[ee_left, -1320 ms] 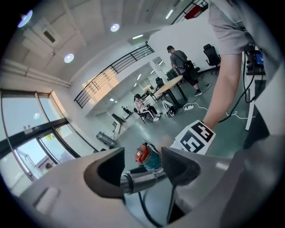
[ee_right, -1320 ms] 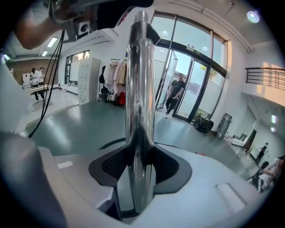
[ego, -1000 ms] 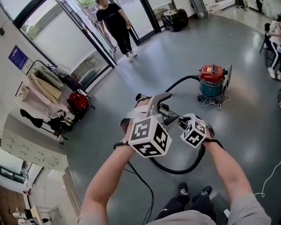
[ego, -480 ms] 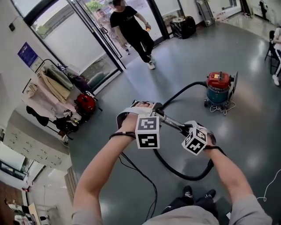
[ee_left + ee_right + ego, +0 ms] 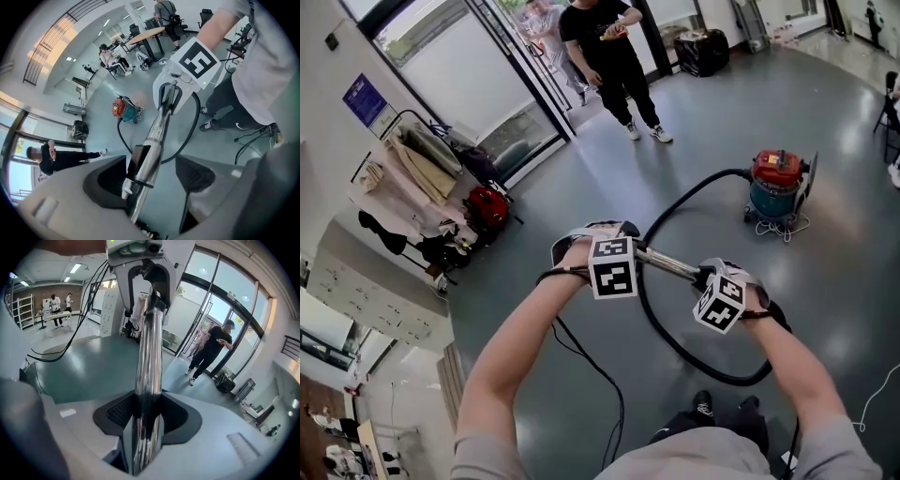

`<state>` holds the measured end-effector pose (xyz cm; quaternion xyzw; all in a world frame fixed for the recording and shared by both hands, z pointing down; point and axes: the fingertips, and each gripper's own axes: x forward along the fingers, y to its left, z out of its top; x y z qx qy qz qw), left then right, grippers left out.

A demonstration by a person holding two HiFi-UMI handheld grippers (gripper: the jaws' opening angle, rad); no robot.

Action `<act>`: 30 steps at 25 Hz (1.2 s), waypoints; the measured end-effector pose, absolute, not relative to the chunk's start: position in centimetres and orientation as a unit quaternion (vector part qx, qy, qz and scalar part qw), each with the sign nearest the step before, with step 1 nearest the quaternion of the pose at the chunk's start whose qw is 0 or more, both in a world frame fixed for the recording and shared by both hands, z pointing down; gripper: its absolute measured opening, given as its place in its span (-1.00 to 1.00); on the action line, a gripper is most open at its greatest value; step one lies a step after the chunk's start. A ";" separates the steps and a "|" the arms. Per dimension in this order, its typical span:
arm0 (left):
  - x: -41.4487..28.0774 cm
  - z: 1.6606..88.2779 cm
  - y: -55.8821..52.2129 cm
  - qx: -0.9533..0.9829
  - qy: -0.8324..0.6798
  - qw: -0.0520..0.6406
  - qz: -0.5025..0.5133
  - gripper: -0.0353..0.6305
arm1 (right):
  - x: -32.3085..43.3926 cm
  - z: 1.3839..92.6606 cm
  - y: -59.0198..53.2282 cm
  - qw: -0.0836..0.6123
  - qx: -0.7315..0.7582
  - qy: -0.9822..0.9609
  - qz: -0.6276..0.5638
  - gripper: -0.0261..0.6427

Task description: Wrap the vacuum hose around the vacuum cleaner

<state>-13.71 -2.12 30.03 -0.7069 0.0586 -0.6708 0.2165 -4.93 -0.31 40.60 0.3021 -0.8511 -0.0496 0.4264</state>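
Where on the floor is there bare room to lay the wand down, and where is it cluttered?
Bare: the wide floor between the vacuum cleaner and the standing person, and the stretch between the hose loop and the red bag. Crowded: near the wearer's shoes, where hose and black cable lie, and along the clothes rack.

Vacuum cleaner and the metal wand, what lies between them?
Only the black hose, curving over bare grey floor from the vacuum cleaner toward the metal wand; the head view shows it.
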 end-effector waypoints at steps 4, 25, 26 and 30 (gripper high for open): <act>-14.6 32.2 -2.6 -0.702 0.060 0.200 -0.680 0.08 | -5.2 41.6 0.3 0.434 0.288 -0.852 -0.052 -0.34; -11.0 40.6 -0.5 -0.711 0.073 0.123 -0.688 -0.37 | 0.5 43.7 -2.0 0.455 0.151 -0.851 -0.216 -0.30; -11.1 40.9 -0.3 -0.713 0.079 0.117 -0.687 -0.37 | 0.6 43.5 -2.1 0.453 0.154 -0.850 -0.222 -0.25; -12.9 42.1 0.0 -0.717 0.106 0.089 -0.683 -0.37 | 1.1 41.6 -3.0 0.436 0.187 -0.848 -0.235 0.00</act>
